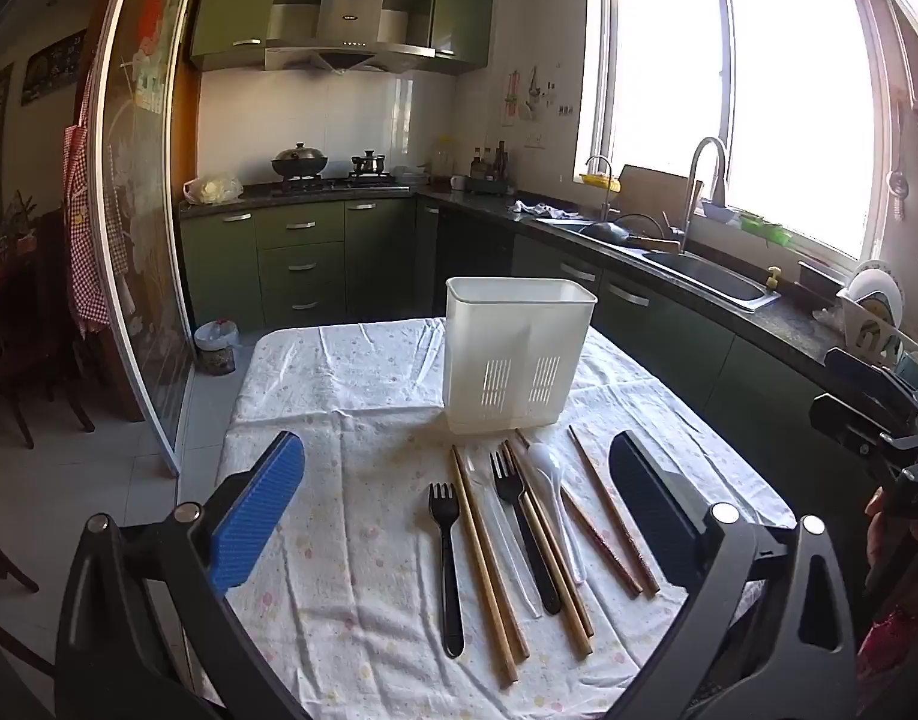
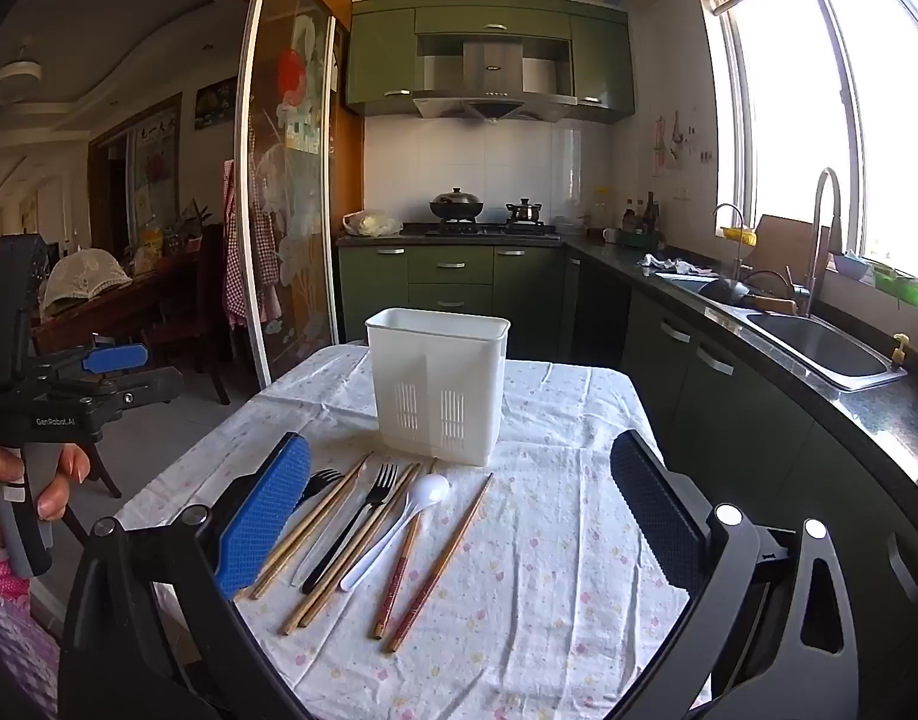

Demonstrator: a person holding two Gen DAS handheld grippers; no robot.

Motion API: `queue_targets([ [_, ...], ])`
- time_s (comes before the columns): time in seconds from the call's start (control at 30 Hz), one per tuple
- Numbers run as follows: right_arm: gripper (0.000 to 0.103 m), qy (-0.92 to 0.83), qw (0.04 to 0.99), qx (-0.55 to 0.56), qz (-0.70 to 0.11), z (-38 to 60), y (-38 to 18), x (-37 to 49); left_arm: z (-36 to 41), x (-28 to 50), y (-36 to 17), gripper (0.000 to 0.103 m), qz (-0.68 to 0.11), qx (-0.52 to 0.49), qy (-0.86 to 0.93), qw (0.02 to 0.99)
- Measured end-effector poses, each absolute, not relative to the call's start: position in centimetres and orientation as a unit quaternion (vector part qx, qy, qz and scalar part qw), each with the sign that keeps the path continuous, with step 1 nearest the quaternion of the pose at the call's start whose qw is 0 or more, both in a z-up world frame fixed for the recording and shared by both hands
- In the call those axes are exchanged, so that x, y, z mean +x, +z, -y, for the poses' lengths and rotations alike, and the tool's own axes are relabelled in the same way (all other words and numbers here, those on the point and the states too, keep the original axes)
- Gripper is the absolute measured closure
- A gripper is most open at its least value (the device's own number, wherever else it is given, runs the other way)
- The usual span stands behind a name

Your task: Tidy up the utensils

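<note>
A table (image 1: 351, 540) under a white flowered cloth (image 2: 549, 570) fills the foreground of a kitchen with green cabinets (image 1: 303, 264). A white bin (image 1: 516, 354) with slotted lower walls stands upright on the cloth toward the far end, and an inner divider shows through its wall.

Just in front of the bin the utensils lie in a loose row, handles toward the cameras. From the left wrist view they run: a black fork (image 1: 447, 564), a pale chopstick pair (image 1: 489, 564), a second black fork (image 1: 525, 534) lying across more pale chopsticks, a white spoon (image 1: 552, 480), and a darker chopstick pair (image 1: 609, 516).

The left gripper (image 1: 459, 480) hangs over the row, its jaws spread wide with nothing between them. The right gripper (image 2: 459, 504) hangs likewise, jaws wide apart and empty. A hand (image 2: 21, 492) grasps the left gripper's handle.
</note>
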State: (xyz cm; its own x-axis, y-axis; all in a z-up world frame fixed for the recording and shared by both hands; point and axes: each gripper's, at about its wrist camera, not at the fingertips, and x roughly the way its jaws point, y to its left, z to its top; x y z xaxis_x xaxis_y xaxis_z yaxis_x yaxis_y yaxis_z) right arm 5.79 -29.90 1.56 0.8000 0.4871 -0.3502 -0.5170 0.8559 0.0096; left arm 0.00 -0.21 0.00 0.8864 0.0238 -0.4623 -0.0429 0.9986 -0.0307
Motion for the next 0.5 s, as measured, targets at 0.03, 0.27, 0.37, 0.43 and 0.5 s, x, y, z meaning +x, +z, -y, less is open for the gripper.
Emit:
queue_targets([
  [0.03,0.004,0.266,0.947,-0.040,-0.176,30.0,1.5,5.9,-0.1,0.1,0.0,0.006,-0.242,-0.043,0.006,0.969],
  [0.27,0.004,0.265,0.947,-0.044,-0.178,29.9,1.6,6.0,0.1,-0.2,0.0,0.006,-0.238,-0.024,0.002,0.971],
  [0.37,0.004,0.266,0.947,-0.044,-0.177,29.8,1.7,6.0,0.9,-0.4,0.0,0.006,-0.233,-0.013,0.004,0.972],
  [0.43,0.004,0.266,0.947,-0.043,-0.177,29.8,1.7,6.1,1.0,-0.5,0.0,0.006,-0.232,-0.012,0.003,0.973],
  [0.5,0.004,0.266,0.946,-0.042,-0.178,29.9,1.6,6.2,1.0,-0.6,0.0,0.006,-0.231,-0.012,0.003,0.973],
])
